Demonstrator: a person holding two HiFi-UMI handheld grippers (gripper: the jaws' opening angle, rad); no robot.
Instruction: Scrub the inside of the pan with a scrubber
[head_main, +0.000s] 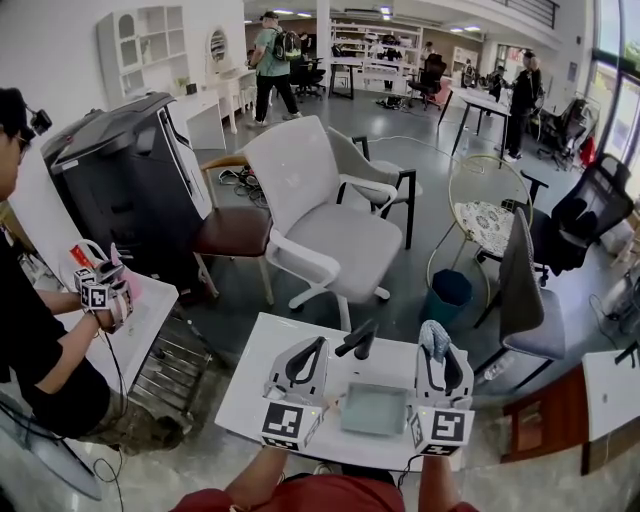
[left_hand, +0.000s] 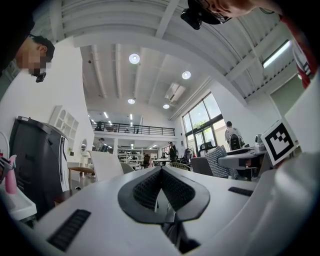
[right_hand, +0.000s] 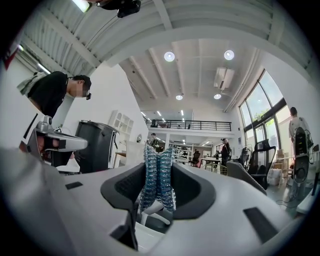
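A grey, square-looking pan is seen on a white table, with its black handle pointed away from the person. The left gripper is held just left of the pan and the right gripper just right of it, so that the pan lies between the 2. In the left gripper view, the 2 jaws are pressed together at their tips and nothing is caught between them. In the right gripper view, the jaws are clamped on a blue woven scrubber, which is squeezed narrow and sticks out past the tips. In the head view the scrubber is seen to the right of the pan's handle, outside the pan. A white office chair is placed beyond the pan. Far to the pan's left, a second person is seen at another table.
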